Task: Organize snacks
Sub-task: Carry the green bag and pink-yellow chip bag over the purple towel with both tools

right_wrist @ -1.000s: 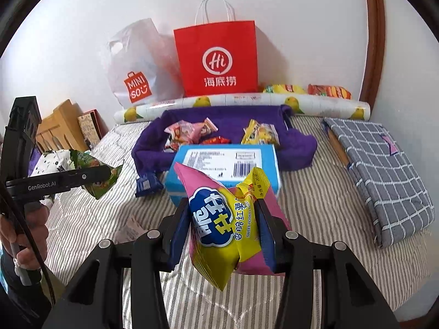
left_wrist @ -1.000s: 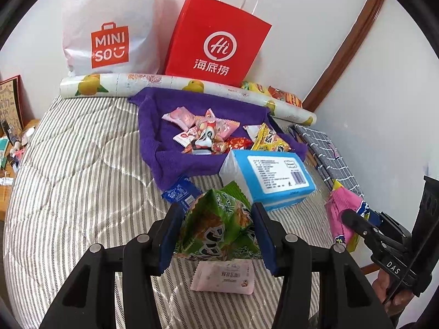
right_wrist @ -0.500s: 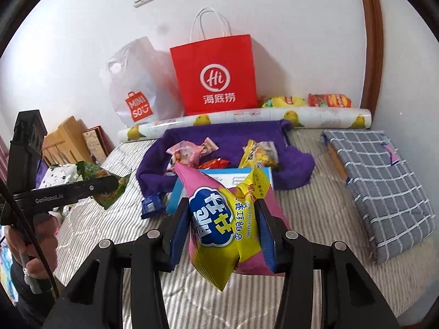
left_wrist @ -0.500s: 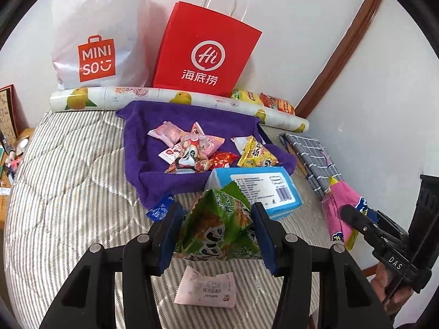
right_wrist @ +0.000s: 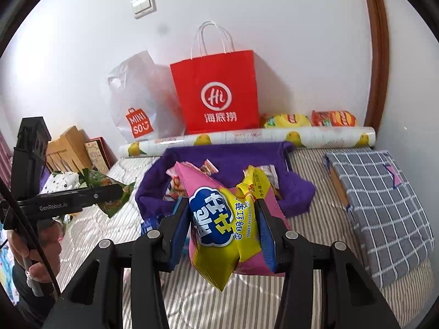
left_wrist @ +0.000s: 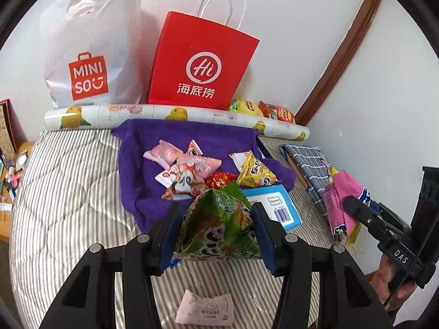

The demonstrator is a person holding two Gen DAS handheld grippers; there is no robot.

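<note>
My left gripper [left_wrist: 216, 230] is shut on a green snack bag [left_wrist: 219, 227] and holds it above the striped bed. My right gripper [right_wrist: 222, 227] is shut on a pink and yellow sweet potato chip bag [right_wrist: 225, 224], also held in the air. Several small snack packets [left_wrist: 189, 164] lie on a purple towel [left_wrist: 142, 170] in the middle of the bed. A blue and white box [left_wrist: 277, 208] lies by the towel's near edge. A small pink packet [left_wrist: 205, 309] lies on the bed below my left gripper. The right gripper with its bag shows at the right of the left wrist view [left_wrist: 354, 211].
A red paper bag [left_wrist: 200, 63] and a white Miniso bag [left_wrist: 90, 46] stand against the back wall behind a rolled fruit-print sheet [left_wrist: 153, 112]. Two snack bags [right_wrist: 310, 119] lie behind the roll. A checked grey cloth [right_wrist: 384, 208] lies on the bed's right side.
Both grippers have risen and pulled back from the bed with their bags still held. The towel and box now sit lower and farther in both views.
</note>
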